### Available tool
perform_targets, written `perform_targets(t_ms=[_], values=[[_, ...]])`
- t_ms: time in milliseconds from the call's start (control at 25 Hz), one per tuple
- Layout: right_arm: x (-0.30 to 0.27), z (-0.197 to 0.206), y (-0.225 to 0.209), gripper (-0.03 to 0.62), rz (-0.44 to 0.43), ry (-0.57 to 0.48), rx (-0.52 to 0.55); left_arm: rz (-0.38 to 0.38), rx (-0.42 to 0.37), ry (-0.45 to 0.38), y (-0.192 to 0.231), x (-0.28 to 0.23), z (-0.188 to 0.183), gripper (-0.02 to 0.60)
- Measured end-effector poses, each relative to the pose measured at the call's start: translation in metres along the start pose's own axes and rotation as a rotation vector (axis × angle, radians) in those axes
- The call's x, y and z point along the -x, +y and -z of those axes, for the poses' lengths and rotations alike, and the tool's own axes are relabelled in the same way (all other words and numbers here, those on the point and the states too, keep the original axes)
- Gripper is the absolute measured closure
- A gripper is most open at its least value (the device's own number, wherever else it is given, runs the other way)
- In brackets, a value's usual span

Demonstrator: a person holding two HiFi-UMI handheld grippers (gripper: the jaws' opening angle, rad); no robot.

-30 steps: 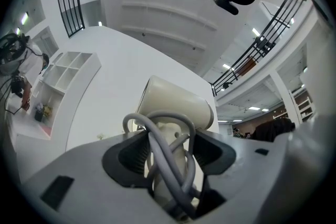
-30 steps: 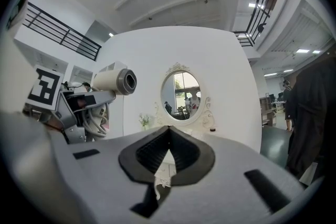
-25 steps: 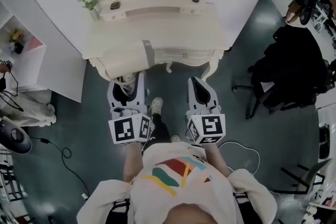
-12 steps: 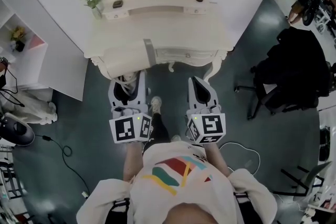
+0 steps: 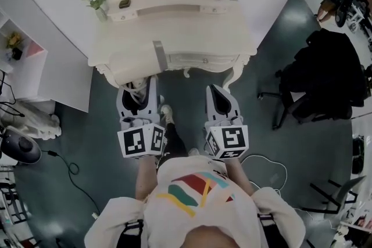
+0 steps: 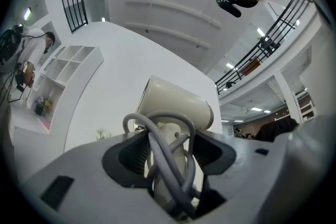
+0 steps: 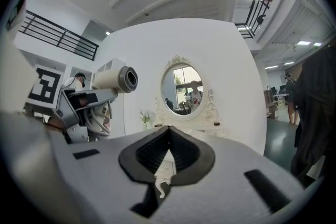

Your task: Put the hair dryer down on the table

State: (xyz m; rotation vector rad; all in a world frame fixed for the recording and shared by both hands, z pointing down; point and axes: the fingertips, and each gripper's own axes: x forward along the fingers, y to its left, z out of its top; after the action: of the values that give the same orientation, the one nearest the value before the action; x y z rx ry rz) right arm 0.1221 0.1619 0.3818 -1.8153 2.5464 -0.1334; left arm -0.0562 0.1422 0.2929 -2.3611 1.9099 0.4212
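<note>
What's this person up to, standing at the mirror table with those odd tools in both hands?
A person stands facing a cream dressing table with a hand-held gripper in each hand. The left gripper is clamped on the handle of a hair dryer, whose cord is wound round that handle. The right gripper is closed and empty. The hair dryer is in the air in front of the table, not yet set down.
</note>
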Motion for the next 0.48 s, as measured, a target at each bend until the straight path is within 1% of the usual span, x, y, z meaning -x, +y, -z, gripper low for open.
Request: perform_targets(t_ms=[480], values=[[-0.026, 0.011, -0.007, 0.594, 0.016, 0.03, -0.03, 0.027, -0.007, 0.049, 0.005, -0.024, 0.022, 0.337]])
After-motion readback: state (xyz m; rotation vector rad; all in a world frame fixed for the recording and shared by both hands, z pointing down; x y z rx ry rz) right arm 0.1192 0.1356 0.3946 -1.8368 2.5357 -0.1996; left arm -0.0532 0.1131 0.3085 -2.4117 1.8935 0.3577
